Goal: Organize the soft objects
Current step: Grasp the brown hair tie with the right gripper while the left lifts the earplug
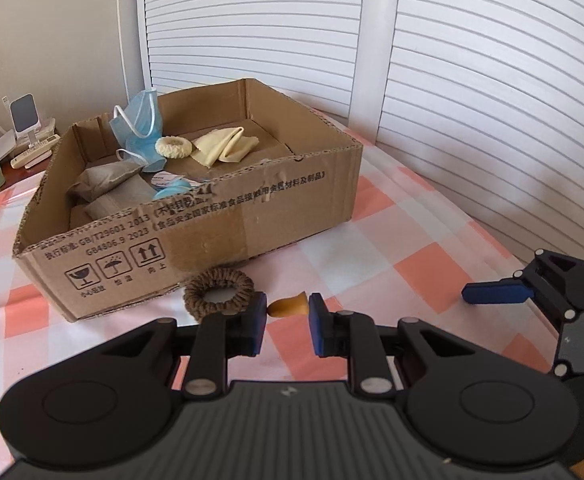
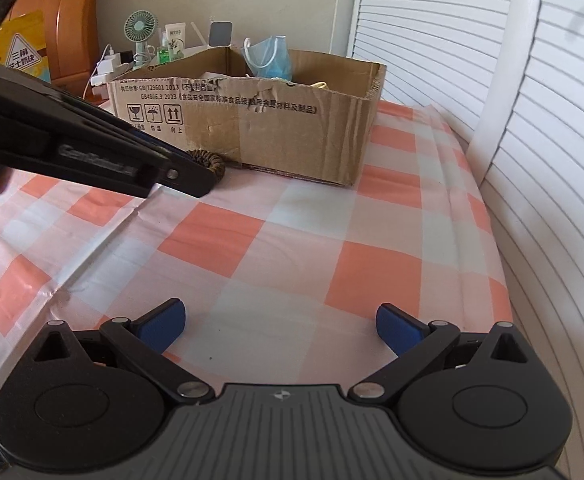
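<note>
My left gripper (image 1: 288,316) is shut on a small orange foam earplug (image 1: 290,307), which lies crosswise between the blue pads just above the checked cloth. A brown scrunchie (image 1: 219,292) lies on the cloth beside the left pad, against the front wall of the cardboard box (image 1: 252,216). Inside the box are a blue face mask (image 1: 142,120), a cream scrunchie (image 1: 173,147), a folded yellow cloth (image 1: 224,146) and grey pouches (image 1: 106,178). My right gripper (image 2: 280,328) stands open over the cloth with nothing between its fingers.
A pink-and-white checked cloth (image 2: 292,240) covers the table. White louvred doors (image 1: 471,100) run along the right and back. Bottles, a small fan (image 2: 140,30) and chargers stand behind the box to the left. The brown scrunchie (image 2: 208,162) shows partly behind the left tool's black body.
</note>
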Action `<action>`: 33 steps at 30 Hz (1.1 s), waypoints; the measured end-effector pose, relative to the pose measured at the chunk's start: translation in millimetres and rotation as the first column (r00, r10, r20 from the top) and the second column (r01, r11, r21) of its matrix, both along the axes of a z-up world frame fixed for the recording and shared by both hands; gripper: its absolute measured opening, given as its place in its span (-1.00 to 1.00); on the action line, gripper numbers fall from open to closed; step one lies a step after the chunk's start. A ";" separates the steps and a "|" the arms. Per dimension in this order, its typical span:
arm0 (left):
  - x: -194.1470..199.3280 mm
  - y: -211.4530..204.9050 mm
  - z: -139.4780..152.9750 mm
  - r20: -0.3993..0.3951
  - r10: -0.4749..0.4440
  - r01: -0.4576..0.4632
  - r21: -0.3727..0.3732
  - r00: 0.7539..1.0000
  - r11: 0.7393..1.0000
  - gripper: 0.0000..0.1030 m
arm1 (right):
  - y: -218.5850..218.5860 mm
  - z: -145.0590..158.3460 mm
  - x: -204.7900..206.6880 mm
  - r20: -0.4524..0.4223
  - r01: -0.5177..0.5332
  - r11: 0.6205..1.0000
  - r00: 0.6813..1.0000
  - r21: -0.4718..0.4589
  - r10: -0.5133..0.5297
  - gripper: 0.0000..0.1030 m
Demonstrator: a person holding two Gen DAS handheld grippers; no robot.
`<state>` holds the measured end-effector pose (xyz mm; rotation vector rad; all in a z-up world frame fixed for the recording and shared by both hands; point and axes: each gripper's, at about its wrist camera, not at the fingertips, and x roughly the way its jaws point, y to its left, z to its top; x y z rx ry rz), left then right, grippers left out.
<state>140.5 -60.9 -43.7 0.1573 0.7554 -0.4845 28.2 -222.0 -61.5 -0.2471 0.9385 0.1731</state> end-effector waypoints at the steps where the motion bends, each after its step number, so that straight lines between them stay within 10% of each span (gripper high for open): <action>1: -1.1 4.5 1.5 0.001 0.003 -0.003 0.004 1.000 1.000 -0.60 | 2.0 -0.4 1.4 -0.001 -0.010 1.000 1.000 -0.001 0.010 1.00; 20: 2.2 76.0 -1.4 0.007 0.110 -0.110 0.027 0.994 0.994 -0.60 | 54.7 -18.2 60.6 -0.026 -0.120 0.990 0.992 0.070 0.122 0.99; 33: 11.4 98.9 -10.7 -0.010 0.158 -0.157 0.024 0.987 0.987 -0.60 | 88.0 -26.3 98.1 0.005 -0.153 0.986 0.988 0.068 0.153 0.63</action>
